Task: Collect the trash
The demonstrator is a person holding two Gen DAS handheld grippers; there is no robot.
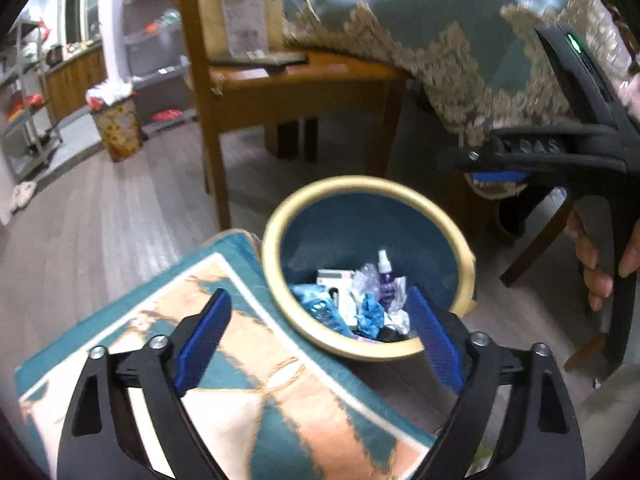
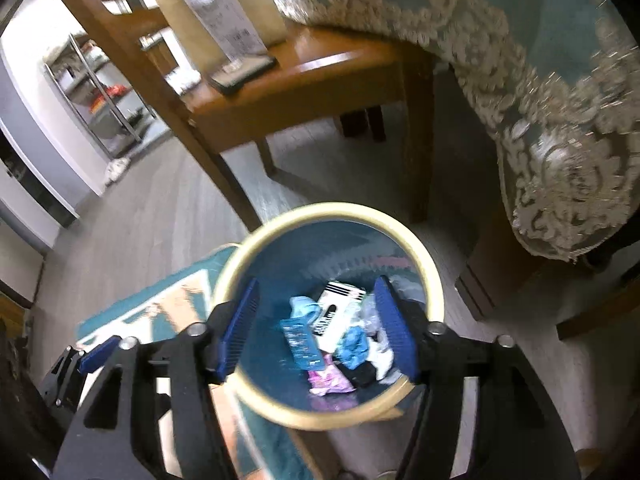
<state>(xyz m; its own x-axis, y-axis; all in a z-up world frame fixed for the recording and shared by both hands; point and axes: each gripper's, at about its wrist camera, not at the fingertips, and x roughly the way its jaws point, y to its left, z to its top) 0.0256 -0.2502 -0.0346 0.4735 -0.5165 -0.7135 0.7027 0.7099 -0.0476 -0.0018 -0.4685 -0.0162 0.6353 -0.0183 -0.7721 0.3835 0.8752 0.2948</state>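
A round bin with a cream rim (image 1: 276, 216) and blue inside stands on the floor by a rug. It holds trash: a small purple spray bottle (image 1: 385, 276), blue crumpled wrappers (image 1: 368, 314), white paper and a box. My left gripper (image 1: 320, 332) is open and empty, above the bin's near rim. In the right wrist view the bin's rim (image 2: 432, 276) is below me and the trash (image 2: 336, 336) lies inside. My right gripper (image 2: 316, 320) is open and empty over the bin. It also shows in the left wrist view (image 1: 492, 172), seen side-on above the bin.
A teal and peach rug (image 1: 224, 380) lies left of the bin. A wooden chair (image 1: 296, 80) stands behind it with a paper bag (image 1: 244, 4) and a dark flat object on its seat. A lace-edged teal tablecloth (image 1: 448, 48) hangs at right. A second full bin (image 1: 116, 120) stands far left.
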